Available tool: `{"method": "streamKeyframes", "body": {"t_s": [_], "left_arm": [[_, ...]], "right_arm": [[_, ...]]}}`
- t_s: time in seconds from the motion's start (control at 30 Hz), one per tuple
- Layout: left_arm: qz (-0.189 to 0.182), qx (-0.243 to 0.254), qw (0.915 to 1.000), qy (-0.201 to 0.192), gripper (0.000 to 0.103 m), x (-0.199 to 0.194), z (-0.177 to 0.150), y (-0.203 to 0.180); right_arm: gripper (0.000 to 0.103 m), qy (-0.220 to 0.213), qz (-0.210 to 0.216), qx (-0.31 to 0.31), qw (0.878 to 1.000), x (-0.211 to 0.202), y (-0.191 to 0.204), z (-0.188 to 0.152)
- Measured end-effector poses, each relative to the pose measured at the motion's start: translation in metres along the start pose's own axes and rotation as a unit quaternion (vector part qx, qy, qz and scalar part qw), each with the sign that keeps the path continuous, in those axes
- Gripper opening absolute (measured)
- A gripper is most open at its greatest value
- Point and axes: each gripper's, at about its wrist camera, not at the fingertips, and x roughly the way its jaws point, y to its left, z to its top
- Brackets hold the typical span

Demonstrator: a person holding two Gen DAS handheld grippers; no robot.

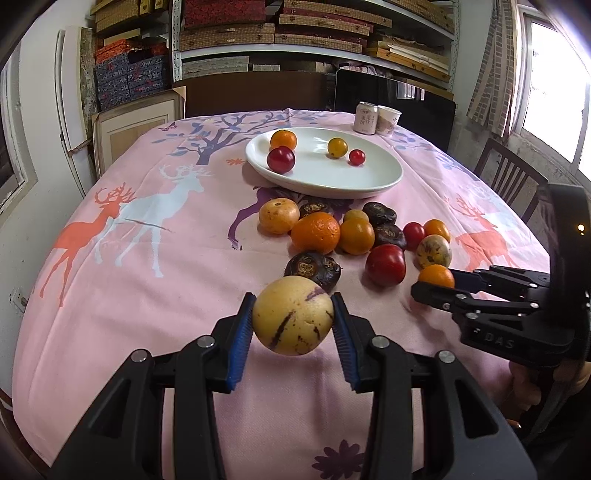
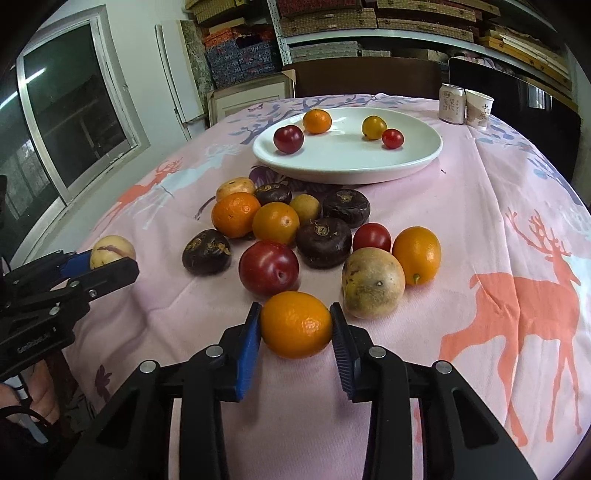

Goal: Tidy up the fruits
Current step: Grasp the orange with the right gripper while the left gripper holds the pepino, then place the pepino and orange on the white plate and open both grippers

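Note:
My left gripper is shut on a pale yellow melon with purple streaks, held just above the pink cloth; it also shows in the right wrist view. My right gripper is shut on a small orange, which the left wrist view shows too. A white plate at the far middle holds an orange, a dark red plum, a yellow fruit and a small red one. Several loose fruits lie between the plate and the grippers: oranges, plums, dark brown fruits, speckled yellow ones.
A can and a paper cup stand behind the plate at the table's far edge. A wooden chair stands at the right side. Shelves of boxes fill the back wall. The table is covered with a deer-print tablecloth.

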Motion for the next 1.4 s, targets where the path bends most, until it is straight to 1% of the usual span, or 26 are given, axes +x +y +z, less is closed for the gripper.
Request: {"method": "streamKeyframes", "body": {"t_s": [0.1, 0.17, 0.23, 0.33, 0.4, 0.47, 0.57, 0.63, 0.7, 0.77, 0.87, 0.9, 0.97, 1.07, 1.2, 1.27, 1.3, 1.33, 1.37, 1.4], "left_arm": [[-0.003, 0.001, 1.0, -0.002, 0.04, -0.002, 0.0, -0.002], [-0.006, 0.003, 1.0, -0.005, 0.04, -0.004, 0.002, -0.005], [-0.011, 0.006, 0.9999, -0.007, 0.04, -0.006, 0.006, -0.009], [-0.02, 0.02, 0.9995, -0.013, 0.04, -0.009, 0.018, -0.017], [-0.036, 0.027, 0.9988, -0.018, 0.04, -0.011, 0.032, -0.022], [-0.045, 0.032, 0.9982, -0.024, 0.04, -0.011, 0.053, -0.026], [-0.043, 0.039, 0.9978, -0.032, 0.04, -0.004, 0.086, -0.032], [-0.044, 0.042, 0.9974, -0.04, 0.04, 0.005, 0.112, -0.038], [-0.046, 0.043, 0.997, -0.045, 0.04, 0.016, 0.134, -0.044], [-0.05, 0.039, 0.997, -0.044, 0.04, 0.034, 0.156, -0.048], [-0.057, 0.026, 0.9978, -0.024, 0.04, 0.068, 0.18, -0.048], [-0.061, 0.022, 0.9978, -0.012, 0.04, 0.084, 0.187, -0.048], [-0.069, 0.015, 0.9975, 0.011, 0.04, 0.115, 0.195, -0.047], [-0.061, 0.011, 0.9969, 0.047, 0.04, 0.16, 0.201, -0.046], [-0.049, 0.011, 0.9954, 0.082, 0.04, 0.205, 0.203, -0.044], [-0.061, 0.009, 0.9936, 0.094, 0.042, 0.22, 0.204, -0.041], [-0.064, 0.007, 0.9933, 0.096, 0.055, 0.224, 0.204, -0.04], [-0.068, 0.002, 0.993, 0.096, 0.073, 0.226, 0.204, -0.038], [-0.07, -0.003, 0.9933, 0.091, 0.077, 0.226, 0.206, -0.036], [-0.056, 0.001, 0.9949, 0.084, 0.08, 0.224, 0.208, -0.037]], "right_arm": [[0.037, -0.015, 0.015, 0.0, 1.0, -0.016, -0.005, -0.007], [0.037, -0.026, 0.018, 0.006, 0.999, -0.028, -0.01, -0.008], [0.037, -0.043, 0.014, 0.012, 0.999, -0.042, -0.018, -0.004], [0.037, -0.077, 0.008, 0.021, 0.997, -0.067, -0.035, 0.012], [0.037, -0.102, -0.002, 0.018, 0.995, -0.083, -0.047, 0.027], [0.037, -0.12, -0.006, 0.022, 0.993, -0.095, -0.059, 0.044], [0.037, -0.141, -0.024, 0.019, 0.99, -0.105, -0.073, 0.077], [0.037, -0.146, -0.031, 0.019, 0.989, -0.103, -0.079, 0.097], [0.037, -0.148, -0.031, 0.02, 0.988, -0.095, -0.084, 0.121], [0.037, -0.139, -0.036, 0.017, 0.989, -0.079, -0.087, 0.142], [0.037, -0.126, -0.038, 0.015, 0.991, -0.053, -0.092, 0.166], [0.037, -0.12, -0.039, 0.015, 0.992, -0.042, -0.095, 0.174], [0.037, -0.106, -0.039, 0.019, 0.993, -0.018, -0.102, 0.187], [0.037, -0.074, -0.047, 0.025, 0.996, 0.028, -0.116, 0.201], [0.037, -0.025, -0.056, 0.031, 0.998, 0.086, -0.129, 0.206], [0.038, -0.015, -0.064, 0.029, 0.997, 0.102, -0.129, 0.205], [0.043, -0.015, -0.068, 0.028, 0.997, 0.107, -0.129, 0.204], [0.051, -0.016, -0.07, 0.025, 0.997, 0.11, -0.129, 0.205], [0.055, -0.021, -0.067, 0.025, 0.997, 0.111, -0.129, 0.206], [0.061, -0.025, -0.066, 0.026, 0.997, 0.11, -0.129, 0.207]]}}
